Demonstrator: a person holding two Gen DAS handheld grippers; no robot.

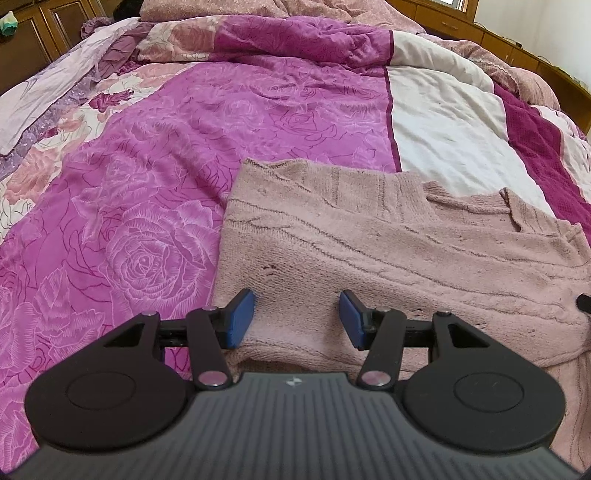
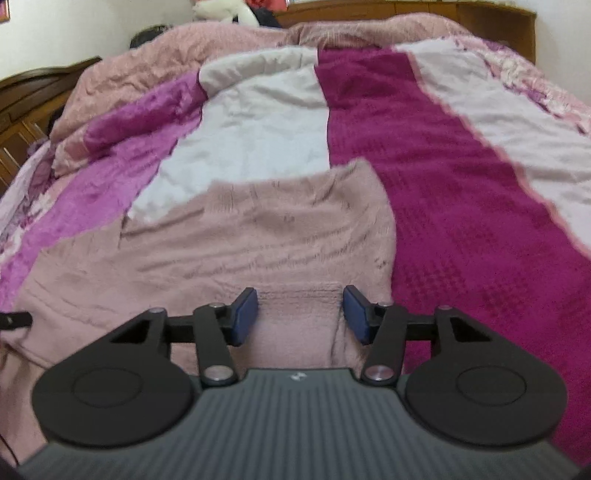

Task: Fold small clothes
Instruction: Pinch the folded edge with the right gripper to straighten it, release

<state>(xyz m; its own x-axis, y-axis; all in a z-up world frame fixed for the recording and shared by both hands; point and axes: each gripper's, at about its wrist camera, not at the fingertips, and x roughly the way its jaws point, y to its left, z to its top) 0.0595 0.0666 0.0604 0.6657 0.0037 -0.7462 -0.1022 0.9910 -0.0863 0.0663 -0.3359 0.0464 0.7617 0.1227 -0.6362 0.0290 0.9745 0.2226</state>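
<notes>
Across the near part of the bed [image 1: 155,155] lies a dusty-pink knitted sweater [image 1: 369,243], spread fairly flat over the bedding with its neckline toward the far side. It rests partly on a magenta rose-print quilt [image 1: 147,221], partly on a white panel [image 1: 454,136] and, at its other side, against a dark magenta waffle-textured blanket [image 2: 461,206].

In the left wrist view the left gripper [image 1: 297,317] sits over the sweater near its left edge. Its blue pads [image 1: 240,319] stand well apart, with knit fabric showing between them — nothing is pinched, and whether the pads touch the cloth cannot be told. A fold of the sweater bunches just under the gripper body.

The right gripper [image 2: 301,315] is over the sweater's right part, close to where the knit meets the dark magenta blanket. Its jaws are likewise spread wide, a ribbed patch of the sweater [image 2: 258,236] lying between the pads [image 2: 356,319] — again no grip on it. This view is somewhat blurred.

A crumpled pink comforter [image 2: 221,48] is heaped at the far end of the bed, and wooden furniture [image 1: 480,26] lines the wall beyond.
</notes>
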